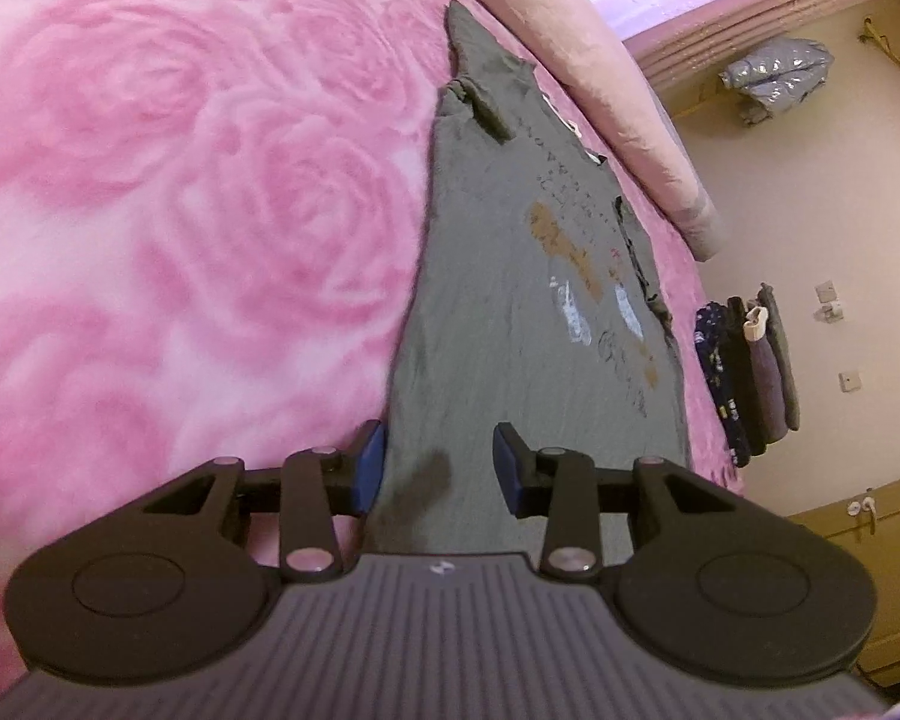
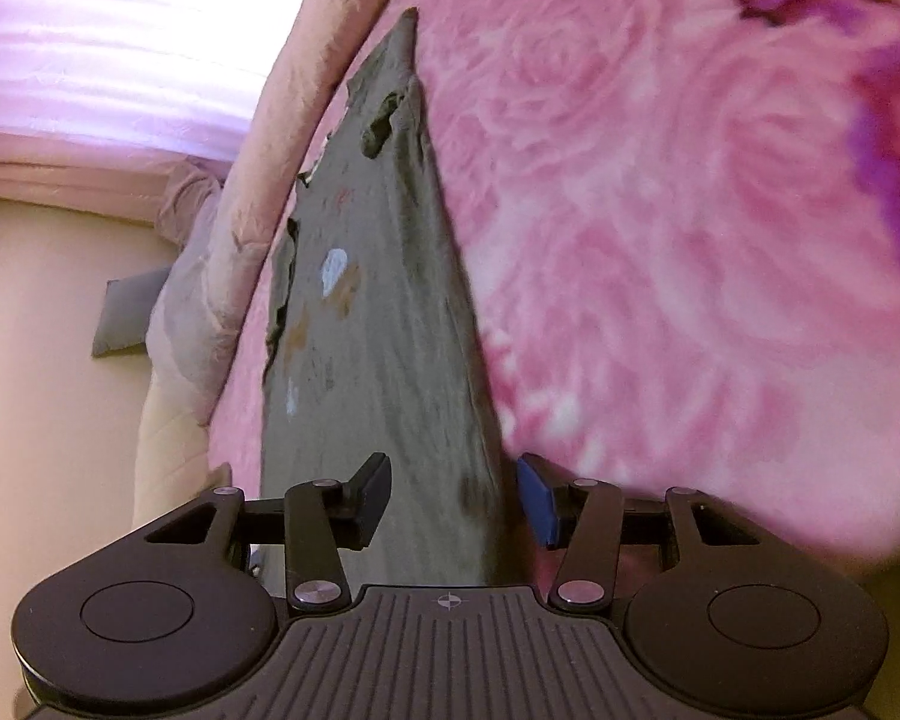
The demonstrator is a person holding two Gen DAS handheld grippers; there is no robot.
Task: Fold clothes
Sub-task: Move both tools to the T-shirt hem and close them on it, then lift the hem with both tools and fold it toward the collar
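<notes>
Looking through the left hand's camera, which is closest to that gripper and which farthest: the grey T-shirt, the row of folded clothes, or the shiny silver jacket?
Order from the left gripper, as its own camera shows it:
1. Grey T-shirt: right between the open fingers, stretching away across the pink bed.
2. Folded clothes: right, beyond the bed's edge.
3. Silver jacket: top right, far across the room.

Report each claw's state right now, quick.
Left claw: open, jaws apart over the edge of the grey T-shirt, gripping nothing.
Right claw: open, jaws straddling the T-shirt's folded edge, not clamped.
</notes>
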